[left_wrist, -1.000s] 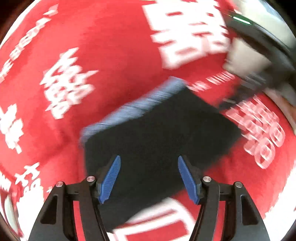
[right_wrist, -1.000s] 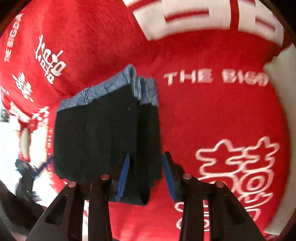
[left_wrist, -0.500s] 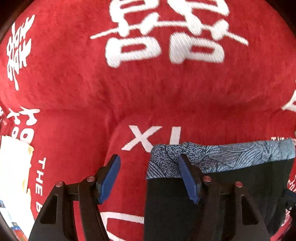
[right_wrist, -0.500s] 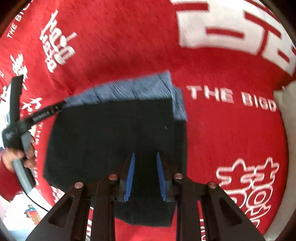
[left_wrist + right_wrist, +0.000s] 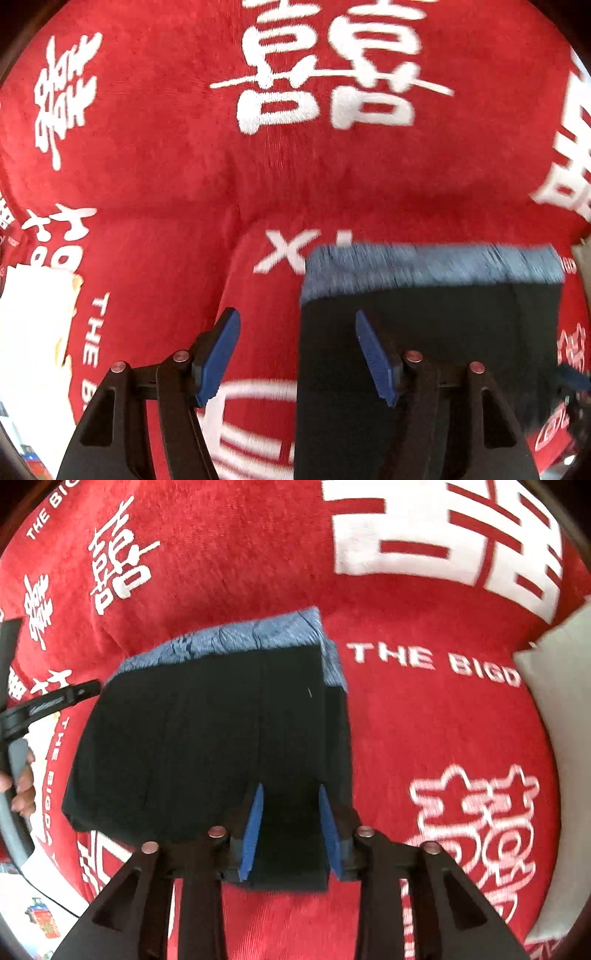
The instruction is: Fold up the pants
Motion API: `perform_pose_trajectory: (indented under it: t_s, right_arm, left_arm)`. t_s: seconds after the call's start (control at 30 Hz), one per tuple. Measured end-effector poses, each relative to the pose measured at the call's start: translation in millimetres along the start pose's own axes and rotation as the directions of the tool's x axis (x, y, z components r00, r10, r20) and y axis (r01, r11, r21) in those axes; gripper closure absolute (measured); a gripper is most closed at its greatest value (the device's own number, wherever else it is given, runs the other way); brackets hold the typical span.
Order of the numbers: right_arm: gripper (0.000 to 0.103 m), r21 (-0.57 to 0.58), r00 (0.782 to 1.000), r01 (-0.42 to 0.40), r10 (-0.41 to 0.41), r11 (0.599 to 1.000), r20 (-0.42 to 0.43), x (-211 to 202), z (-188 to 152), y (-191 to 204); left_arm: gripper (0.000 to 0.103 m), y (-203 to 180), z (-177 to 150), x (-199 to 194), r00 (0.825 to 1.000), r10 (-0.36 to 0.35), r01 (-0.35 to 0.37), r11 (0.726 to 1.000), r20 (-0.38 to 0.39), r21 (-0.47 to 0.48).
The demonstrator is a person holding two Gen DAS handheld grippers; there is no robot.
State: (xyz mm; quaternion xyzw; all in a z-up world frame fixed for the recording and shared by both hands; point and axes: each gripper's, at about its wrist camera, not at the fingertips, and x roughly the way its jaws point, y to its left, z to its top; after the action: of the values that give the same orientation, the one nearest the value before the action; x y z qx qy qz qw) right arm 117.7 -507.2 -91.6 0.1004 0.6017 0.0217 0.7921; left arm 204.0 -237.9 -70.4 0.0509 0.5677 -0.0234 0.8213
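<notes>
A big red blanket (image 5: 424, 738) with white writing covers everything. The folded black pants (image 5: 207, 738) lie flat on it, blue waistband on the far side. A white pillow (image 5: 561, 686) sits at the right edge. The left gripper (image 5: 297, 354) is open over the pants' left edge, holding nothing. The right gripper (image 5: 290, 827) has just been opening, with the pants' near edge between its pads; I cannot tell if it still pinches. A hand (image 5: 22, 782) shows far left.

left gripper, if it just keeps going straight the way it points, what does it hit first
Probably the red blanket: the left gripper stands open astride the left edge of the folded black pants, so its right finger might meet the pants first. Depth is unclear.
</notes>
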Motion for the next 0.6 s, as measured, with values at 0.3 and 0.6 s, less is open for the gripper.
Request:
perform_pose_trajectory:
  t_s: [0.3, 0.6]
  right_arm:
    - [0.057, 0.069, 0.998, 0.026, -0.022, 0.997, -0.060, -23.7, -31.4, -1.6]
    - [0.036, 0.085, 0.996, 0.018, -0.011, 0.996, -0.083, -44.0, -42.5, 6.9]
  left_arm:
    - [0.036, -11.6, -61.7, -15.8, 0.992, -0.021, 0.026, 0.999, -0.127, 0.034]
    - [0.015, -25.6, -64.0, -11.2, 0.987, -0.023, 0.034, 0.997, -0.158, 0.063]
